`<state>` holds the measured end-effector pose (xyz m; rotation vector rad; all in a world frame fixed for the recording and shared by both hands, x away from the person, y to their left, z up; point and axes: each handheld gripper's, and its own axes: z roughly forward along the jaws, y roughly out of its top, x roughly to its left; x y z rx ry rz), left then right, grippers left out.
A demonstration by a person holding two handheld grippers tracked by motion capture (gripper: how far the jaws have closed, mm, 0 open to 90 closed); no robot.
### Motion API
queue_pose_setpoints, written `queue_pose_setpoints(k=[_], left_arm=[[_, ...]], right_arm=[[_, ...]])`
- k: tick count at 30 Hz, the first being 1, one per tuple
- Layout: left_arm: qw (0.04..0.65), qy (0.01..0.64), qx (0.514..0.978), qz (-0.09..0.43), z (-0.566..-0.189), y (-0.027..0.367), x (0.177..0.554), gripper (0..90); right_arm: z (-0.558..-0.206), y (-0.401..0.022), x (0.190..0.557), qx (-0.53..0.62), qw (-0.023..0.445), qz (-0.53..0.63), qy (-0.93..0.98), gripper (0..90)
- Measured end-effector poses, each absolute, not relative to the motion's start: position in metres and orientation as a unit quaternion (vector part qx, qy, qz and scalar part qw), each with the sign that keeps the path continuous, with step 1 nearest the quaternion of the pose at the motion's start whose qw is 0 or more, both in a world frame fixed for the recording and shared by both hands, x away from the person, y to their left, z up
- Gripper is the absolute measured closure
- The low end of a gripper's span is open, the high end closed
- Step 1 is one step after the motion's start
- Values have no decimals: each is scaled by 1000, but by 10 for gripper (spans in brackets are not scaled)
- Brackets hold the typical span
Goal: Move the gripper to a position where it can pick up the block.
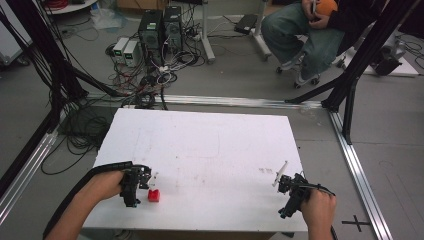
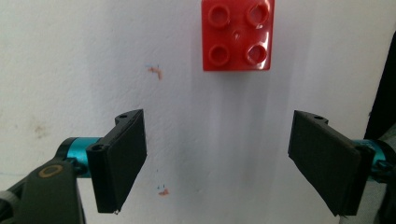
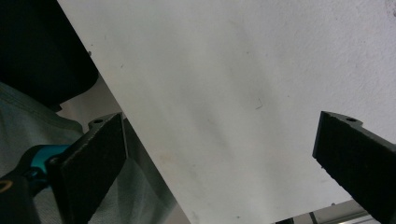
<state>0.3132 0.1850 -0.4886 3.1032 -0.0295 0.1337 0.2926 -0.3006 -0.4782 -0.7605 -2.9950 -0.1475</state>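
high view: white table (image 1: 210, 150), red brick (image 1: 154, 195) beside left tool (image 1: 150, 179)
left tool: jaws apart, brick ahead, untouched
right tool (image 1: 280, 175): jaws apart, empty

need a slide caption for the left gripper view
Open tongs of the left gripper hover over the white table, with a red four-stud brick lying just ahead.

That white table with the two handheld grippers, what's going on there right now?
A person holds a gripper in each hand over a white table. The left gripper hovers beside a red building brick near the table's front left, jaws open, the brick lying ahead of them and untouched. The right gripper is at the front right corner, jaws open and holding nothing. Another person sits on a chair beyond the table.
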Motion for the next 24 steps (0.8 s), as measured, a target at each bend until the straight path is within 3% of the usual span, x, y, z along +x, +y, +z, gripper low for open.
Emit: queue_pose_setpoints(k=[24], left_arm=[[21,-16,999,27,-504,149,308,195]], right_arm=[[-477,-300,293,-242,24,-47,-969,22]])
